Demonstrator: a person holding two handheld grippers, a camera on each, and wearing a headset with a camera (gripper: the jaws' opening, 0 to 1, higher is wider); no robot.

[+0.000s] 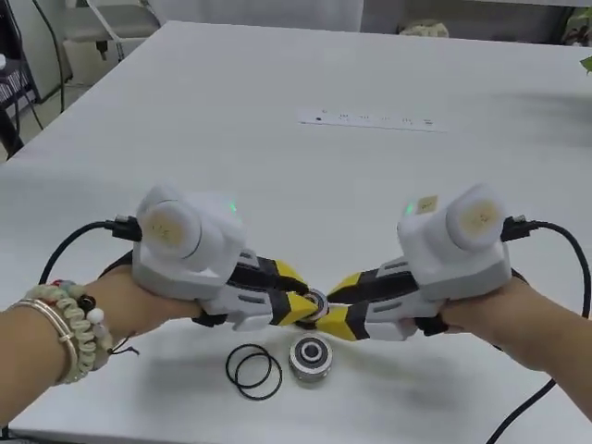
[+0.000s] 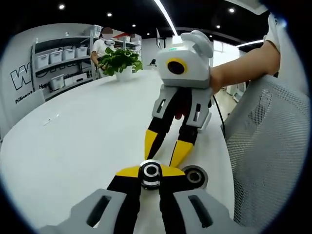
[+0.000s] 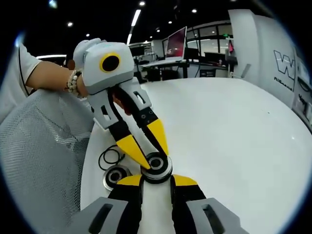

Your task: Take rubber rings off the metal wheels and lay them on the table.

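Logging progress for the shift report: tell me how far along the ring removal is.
Done: two rubber rings lie on the table, beside a loose wheel. In hand: the left hand-held gripper and right hand-held gripper both clamp a second wheel. Left: stripping whatever ring it carries and laying it down.

I see both grippers nose to nose on one metal wheel (image 1: 315, 303). Left gripper (image 1: 298, 311) comes in from the wheel's left, jaws clamped on it; in the left gripper view the yellow tips pinch the wheel on either side. Right gripper (image 1: 335, 316) comes in from the wheel's right, jaws closed onto the same wheel. Both bodies tilt down toward the wheel, roughly mirrored. Left hand (image 1: 139, 310) and right hand (image 1: 486, 314) each wrap a gripper body from below, well back from the wheel, forearms running off toward me.
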